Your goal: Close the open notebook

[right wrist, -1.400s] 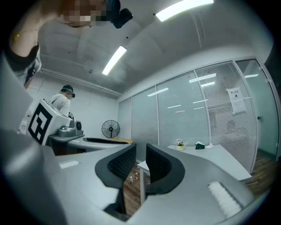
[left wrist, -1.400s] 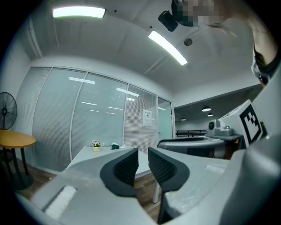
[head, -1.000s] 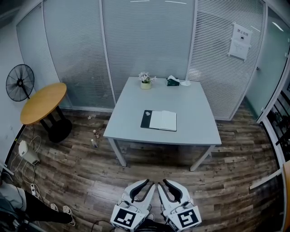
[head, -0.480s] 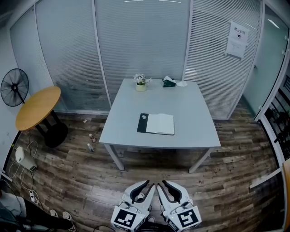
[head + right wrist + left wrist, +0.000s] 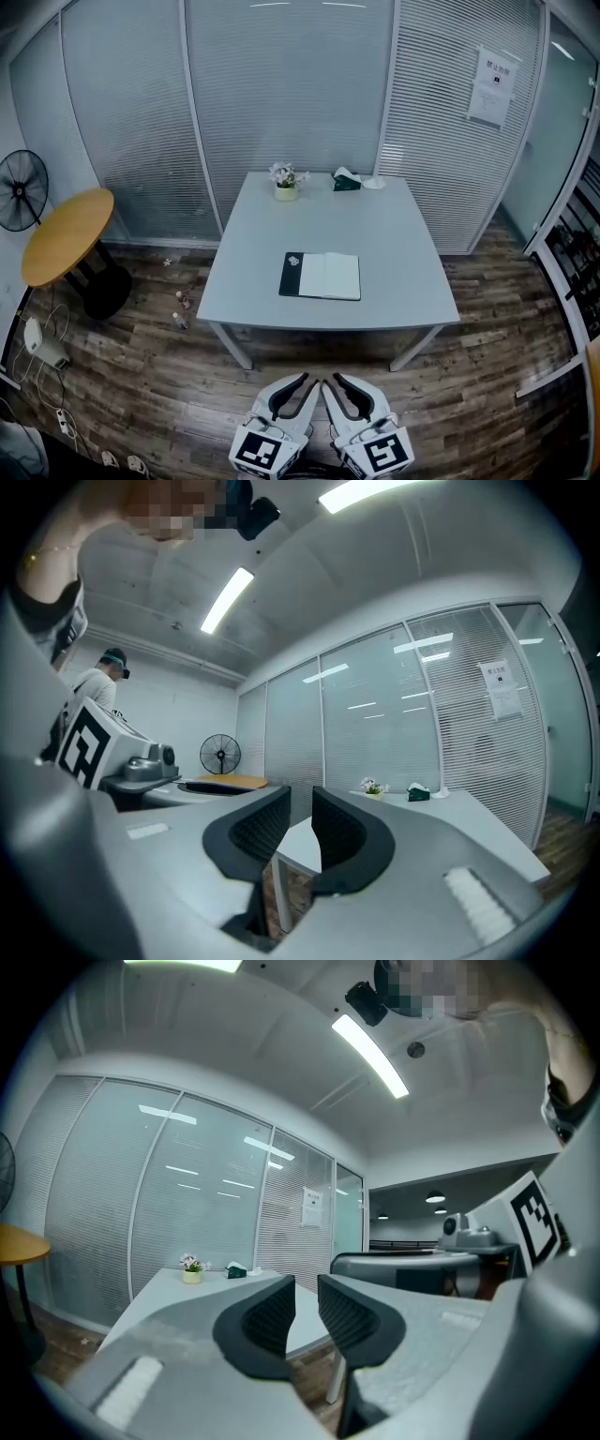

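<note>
Distance is the first trouble: the open notebook with a black left cover and a white right page [image 5: 320, 276] lies flat near the front edge of the pale grey square desk [image 5: 394, 234], midway along it. The left gripper [image 5: 305, 382] and right gripper [image 5: 337, 382] hang well short of the desk, each empty, jaws only slightly parted. A flat cover offers little to pinch. I judge a pad could shove the notebook along the smooth desk, or catch a single page and crease it.

Office: blind-covered glass partitions [image 5: 281, 94], grey table [image 5: 398, 246]
</note>
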